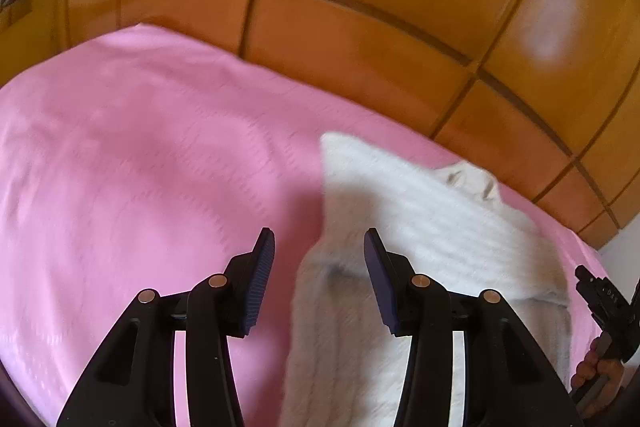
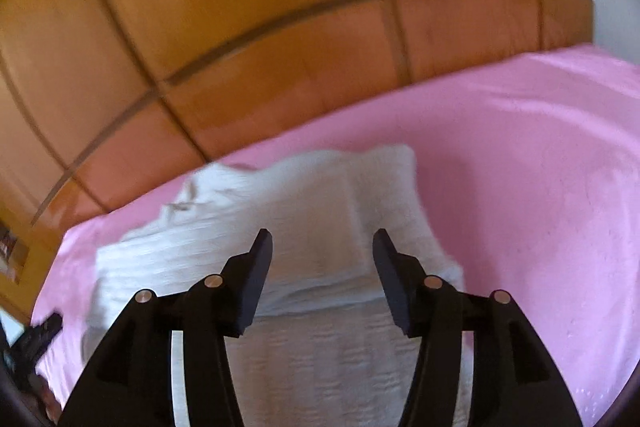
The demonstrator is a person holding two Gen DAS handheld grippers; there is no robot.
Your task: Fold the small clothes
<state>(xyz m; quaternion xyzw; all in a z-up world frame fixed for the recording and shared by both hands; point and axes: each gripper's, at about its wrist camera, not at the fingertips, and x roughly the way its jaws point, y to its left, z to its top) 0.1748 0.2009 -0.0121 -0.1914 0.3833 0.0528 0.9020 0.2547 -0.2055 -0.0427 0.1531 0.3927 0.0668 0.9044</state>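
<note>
A small white knitted garment [image 1: 420, 227] lies partly folded on the pink bedspread [image 1: 140, 155]. My left gripper [image 1: 319, 239] is open and empty, held above the garment's left edge. In the right wrist view the same garment [image 2: 320, 227] lies below my right gripper [image 2: 322, 239], which is open and empty above its middle. A fold line crosses the garment just under the right fingers. The right gripper's body also shows at the right edge of the left wrist view [image 1: 604, 303], held by a hand. Both views are blurred.
A wooden wardrobe wall [image 1: 360, 7] with panel seams stands behind the bed. The pink bedspread [image 2: 540, 167] stretches wide to the right of the garment. The left gripper's tip [image 2: 44, 331] shows at the lower left edge of the right wrist view.
</note>
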